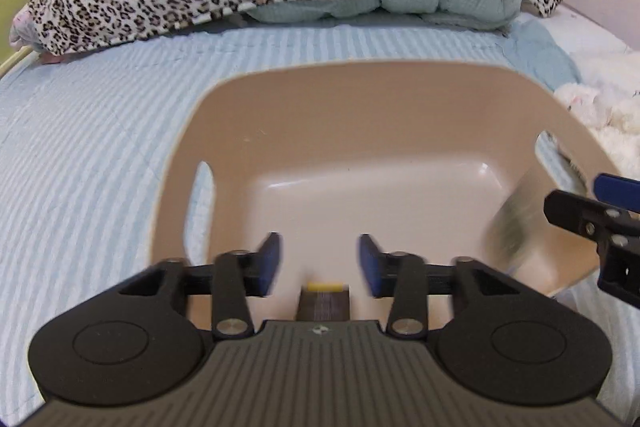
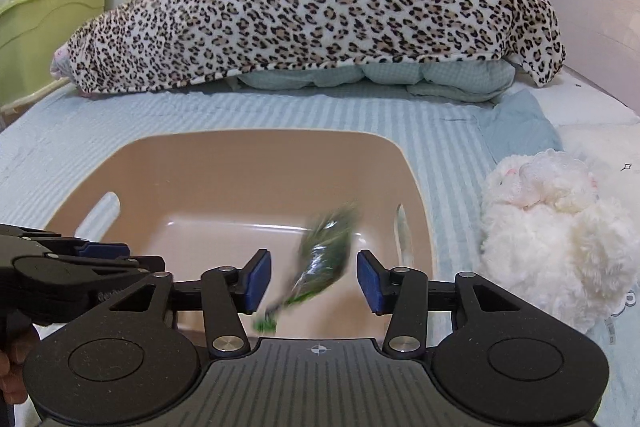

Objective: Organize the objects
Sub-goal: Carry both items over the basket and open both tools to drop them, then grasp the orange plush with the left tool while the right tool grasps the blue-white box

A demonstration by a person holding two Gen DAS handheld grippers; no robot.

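A beige plastic basin (image 1: 360,99) with side handle slots lies on the striped blue bedspread; it also shows in the right wrist view (image 2: 248,163). My left gripper (image 1: 320,263) is open over the basin's near part, and a dark block with a yellow edge (image 1: 325,301) lies below it, between the fingers. My right gripper (image 2: 311,277) is open above the basin. A green crinkly packet (image 2: 320,259), blurred by motion, is between its fingers without touching them; it shows as a blur in the left wrist view (image 1: 510,231).
A white plush toy (image 2: 552,239) lies right of the basin. A leopard-print blanket (image 2: 320,15) over a pale pillow (image 2: 360,77) fills the head of the bed. Green and cream storage bins (image 2: 48,23) stand at far left. A wall runs along the right.
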